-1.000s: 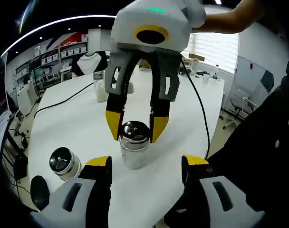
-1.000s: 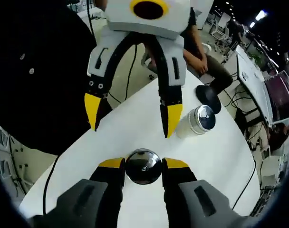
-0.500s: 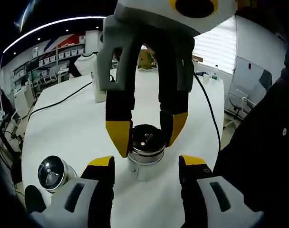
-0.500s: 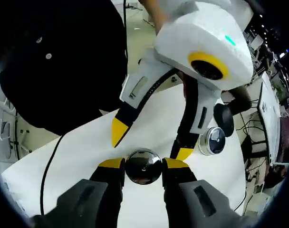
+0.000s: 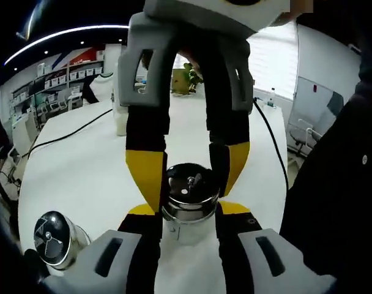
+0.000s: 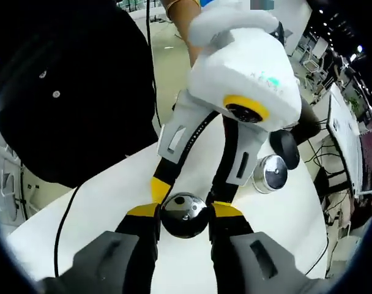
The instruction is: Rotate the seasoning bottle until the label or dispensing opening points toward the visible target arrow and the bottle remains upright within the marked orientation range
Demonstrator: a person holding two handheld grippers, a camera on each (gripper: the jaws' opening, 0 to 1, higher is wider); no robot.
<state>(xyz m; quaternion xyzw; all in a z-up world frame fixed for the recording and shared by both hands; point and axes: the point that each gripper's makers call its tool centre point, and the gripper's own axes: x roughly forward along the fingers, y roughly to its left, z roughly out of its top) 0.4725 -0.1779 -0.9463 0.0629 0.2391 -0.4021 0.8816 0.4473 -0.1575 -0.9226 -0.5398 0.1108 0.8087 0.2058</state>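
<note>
Seasoning bottle (image 5: pixel 187 202) stands upright on the white surface (image 5: pixel 82 159), pinched at its cap between both tools: your left hand-held gripper (image 5: pixel 187 211) clamps it low, your right hand-held gripper (image 6: pixel 183 211) grips it from the opposite side (equally near). Its long axis is vertical, so twist about that. No arrow, label or marked range is visible. A second jar (image 5: pixel 54 236) lies nearby.

White table (image 5: pixel 82 159), shelving (image 5: pixel 57 79), bright blinds (image 5: pixel 273 61), office chairs (image 5: pixel 303 131).
</note>
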